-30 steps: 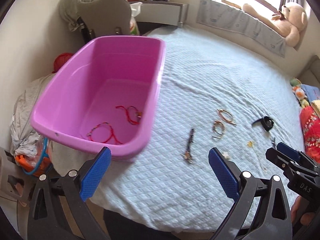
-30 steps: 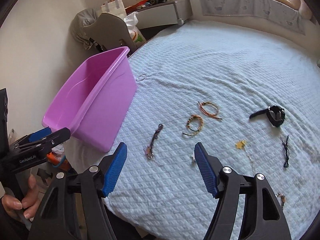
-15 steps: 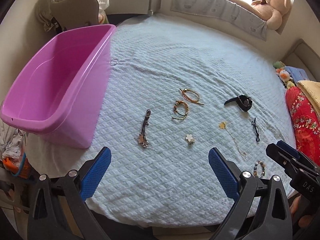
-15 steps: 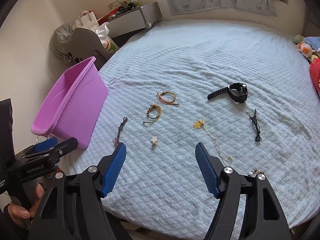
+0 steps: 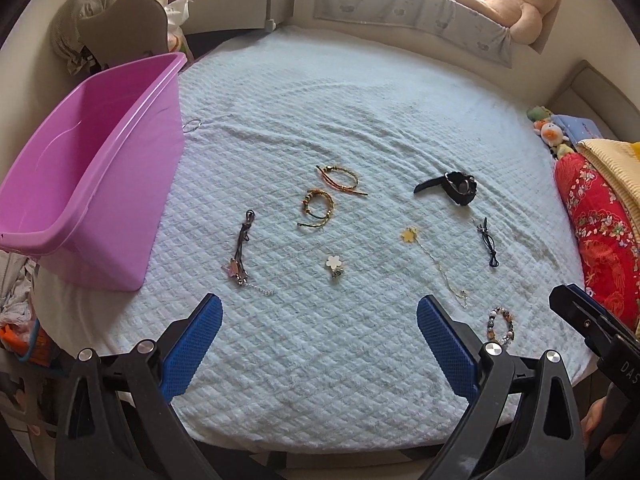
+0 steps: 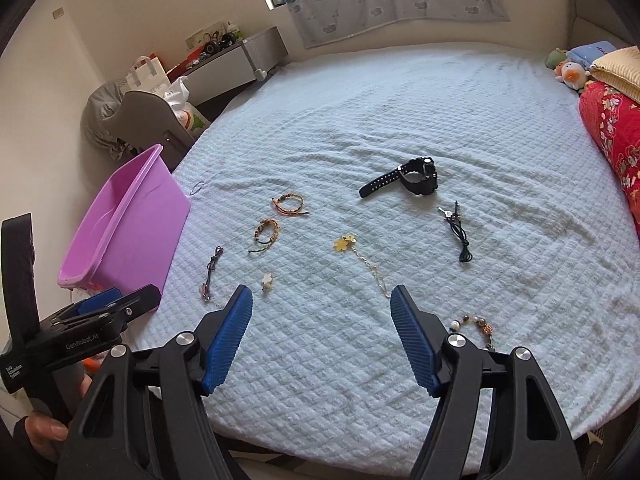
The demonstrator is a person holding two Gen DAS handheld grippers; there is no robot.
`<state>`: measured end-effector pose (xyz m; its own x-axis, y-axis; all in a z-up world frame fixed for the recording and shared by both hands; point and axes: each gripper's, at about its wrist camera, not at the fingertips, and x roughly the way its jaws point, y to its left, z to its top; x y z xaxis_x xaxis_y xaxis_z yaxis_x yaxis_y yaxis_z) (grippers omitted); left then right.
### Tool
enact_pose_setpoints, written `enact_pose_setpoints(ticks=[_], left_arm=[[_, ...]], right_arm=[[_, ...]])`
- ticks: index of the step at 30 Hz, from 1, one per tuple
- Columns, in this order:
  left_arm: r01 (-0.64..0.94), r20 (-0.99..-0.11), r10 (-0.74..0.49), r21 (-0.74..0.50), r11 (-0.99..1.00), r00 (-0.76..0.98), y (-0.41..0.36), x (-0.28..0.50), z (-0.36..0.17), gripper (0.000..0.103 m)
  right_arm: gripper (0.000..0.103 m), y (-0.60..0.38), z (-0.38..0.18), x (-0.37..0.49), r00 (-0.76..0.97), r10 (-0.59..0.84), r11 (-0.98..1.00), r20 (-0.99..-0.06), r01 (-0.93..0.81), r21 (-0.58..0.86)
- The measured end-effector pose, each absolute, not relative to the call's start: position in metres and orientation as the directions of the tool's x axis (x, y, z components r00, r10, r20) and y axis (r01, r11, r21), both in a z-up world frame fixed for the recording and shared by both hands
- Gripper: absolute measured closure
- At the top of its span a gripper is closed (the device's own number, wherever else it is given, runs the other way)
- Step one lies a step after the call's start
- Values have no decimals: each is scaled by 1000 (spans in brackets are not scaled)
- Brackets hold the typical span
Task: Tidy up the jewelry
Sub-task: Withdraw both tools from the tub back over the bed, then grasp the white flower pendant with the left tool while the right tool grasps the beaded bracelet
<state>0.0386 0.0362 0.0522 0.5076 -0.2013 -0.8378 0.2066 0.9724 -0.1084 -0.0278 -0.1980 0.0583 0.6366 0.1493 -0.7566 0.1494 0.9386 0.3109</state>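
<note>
Most of your sorting is left, judging by the bed (image 5: 360, 380): two braided bracelets (image 5: 318, 208), a black watch (image 5: 452, 188), a star-charm cord (image 5: 240, 252), a flower charm (image 5: 334, 266), a gold chain (image 5: 436, 264), a black cord (image 5: 489, 240) and a beaded bracelet (image 5: 500, 326) all lie loose on the pale blue quilt to the right of the pink tub (image 5: 92, 184). The tub's floor is hidden from here. Your left tool (image 5: 316, 344) and right tool (image 6: 320, 336) both hang spread and empty over the bed's near edge. A teddy bear (image 5: 516, 4) sits on the window ledge beyond the tub.
</note>
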Motion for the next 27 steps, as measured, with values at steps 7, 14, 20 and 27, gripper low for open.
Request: enact_pose_setpoints(ticks=[7, 14, 20, 27], left_arm=[[228, -853, -203, -102, 968, 481, 20, 30, 31, 7], [247, -877, -218, -118, 962, 429, 4, 37, 1, 7], [238, -895, -205, -115, 964, 395, -2, 53, -30, 7], [185, -891, -129, -52, 981, 434, 20, 70, -45, 7]], right_arm=[[34, -223, 40, -48, 629, 101, 930, -770, 215, 298], [34, -245, 7, -52, 582, 94, 919, -808, 262, 295], [34, -259, -30, -50, 550, 91, 906, -830, 301, 298], [34, -267, -61, -55, 527, 91, 890, -845, 339, 306]])
